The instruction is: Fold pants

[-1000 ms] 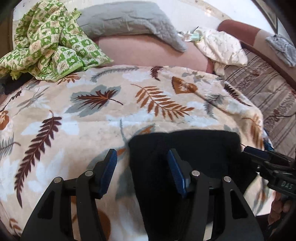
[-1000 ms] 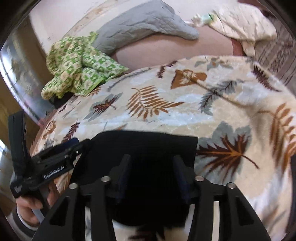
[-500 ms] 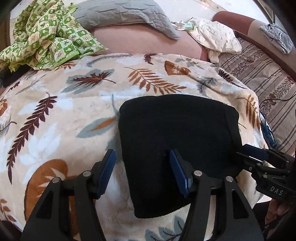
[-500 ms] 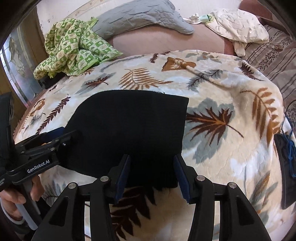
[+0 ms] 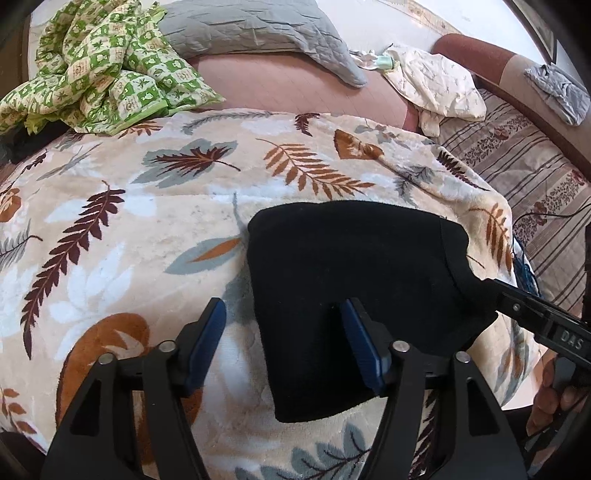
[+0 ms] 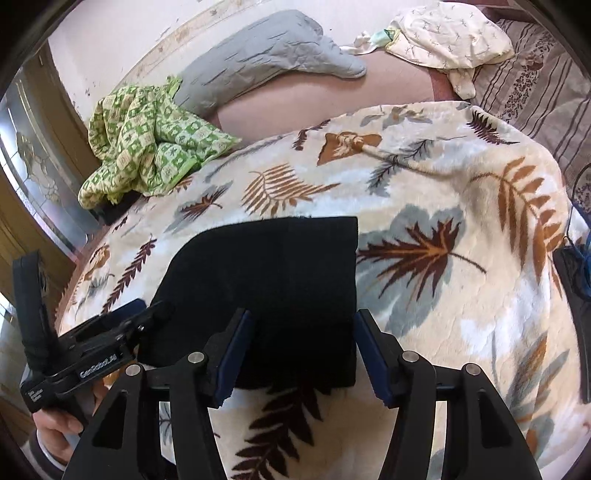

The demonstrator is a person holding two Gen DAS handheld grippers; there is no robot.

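Observation:
The black pants (image 5: 354, 295) lie folded into a flat, squarish bundle on the leaf-print blanket (image 5: 147, 221). My left gripper (image 5: 282, 332) is open and its jaws are opening; the bundle's left edge lies between the blue pads, which do not press it. In the right wrist view the pants (image 6: 277, 288) sit ahead of my right gripper (image 6: 304, 350), whose jaws are also opening, wide around the near right corner without pinching it. Each view catches the other gripper at the bundle's side: the right gripper (image 5: 517, 306) and the left gripper (image 6: 147, 314), each held by a hand.
A crumpled green patterned cloth (image 5: 96, 70) lies at the blanket's far left. Behind it are a grey pillow (image 5: 258, 29) and a cream garment (image 5: 436, 85). A striped sheet (image 5: 535, 177) with a cable runs along the right. A dark object (image 6: 576, 314) sits at the blanket's right edge.
The pants, close up against both grippers a second ago, now lie flat on the blanket. Both grippers have drawn back toward the near edge and their jaws have widened.

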